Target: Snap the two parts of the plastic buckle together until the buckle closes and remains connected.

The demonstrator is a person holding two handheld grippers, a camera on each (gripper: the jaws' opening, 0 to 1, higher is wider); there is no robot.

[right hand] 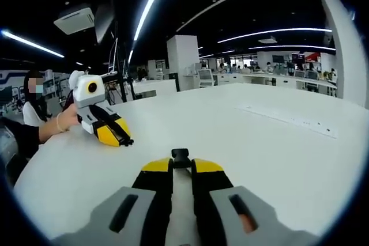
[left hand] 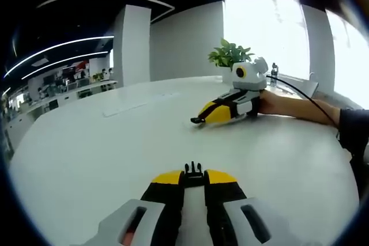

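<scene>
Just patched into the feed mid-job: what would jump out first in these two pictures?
Each hand-held gripper pinches a small black buckle part at its yellow-tipped jaws: the pronged buckle part in the left gripper view, the blocky buckle part in the right gripper view. They face each other, well apart, over a bare white table, with a potted plant behind.

At the bottom centre of the frame, the right gripper [right hand: 181,164] pinches a black buckle part [right hand: 180,156] above the white table [right hand: 277,159]. The left gripper [right hand: 124,138] rests at middle left.

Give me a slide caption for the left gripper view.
Left gripper pinches the pronged buckle half above the white table; right gripper rests across it near a potted plant.
</scene>
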